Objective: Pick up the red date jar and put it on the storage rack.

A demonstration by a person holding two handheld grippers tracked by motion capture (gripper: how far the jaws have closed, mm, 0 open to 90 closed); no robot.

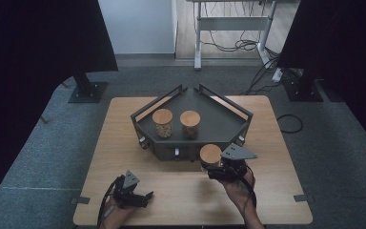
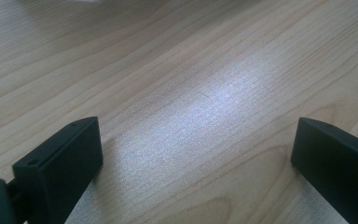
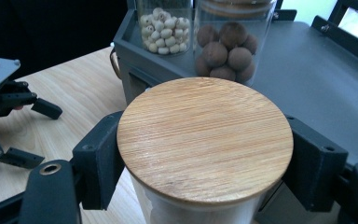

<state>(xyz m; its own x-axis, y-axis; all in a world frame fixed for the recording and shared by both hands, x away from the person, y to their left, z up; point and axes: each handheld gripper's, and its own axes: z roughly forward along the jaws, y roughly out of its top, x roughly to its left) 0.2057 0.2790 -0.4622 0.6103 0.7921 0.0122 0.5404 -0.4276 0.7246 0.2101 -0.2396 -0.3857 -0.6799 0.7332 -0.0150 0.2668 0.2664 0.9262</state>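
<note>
My right gripper [image 1: 211, 168] is shut on a glass jar with a round bamboo lid [image 3: 205, 137], its black pads [image 3: 98, 158] pressing both sides just under the lid. The held jar [image 1: 210, 155] is right in front of the dark grey tray [image 1: 219, 119]. On the tray stand two more lidded jars: one with small pale beads [image 3: 164, 30] [image 1: 162, 123] and one with brown balls [image 3: 226, 51] [image 1: 190, 124]. My left gripper [image 1: 147, 197] rests low over the near left of the table, open, with bare wood between its jaws [image 2: 196, 140]. It also appears as the left gripper [image 3: 32, 130] in the right gripper view.
The wooden table [image 1: 119, 143] has bare room left of and in front of the tray. The tray has raised rails [image 1: 157, 101] along its back edges. Black stands [image 1: 86, 88] and cables [image 1: 290, 124] sit on the grey floor around the table.
</note>
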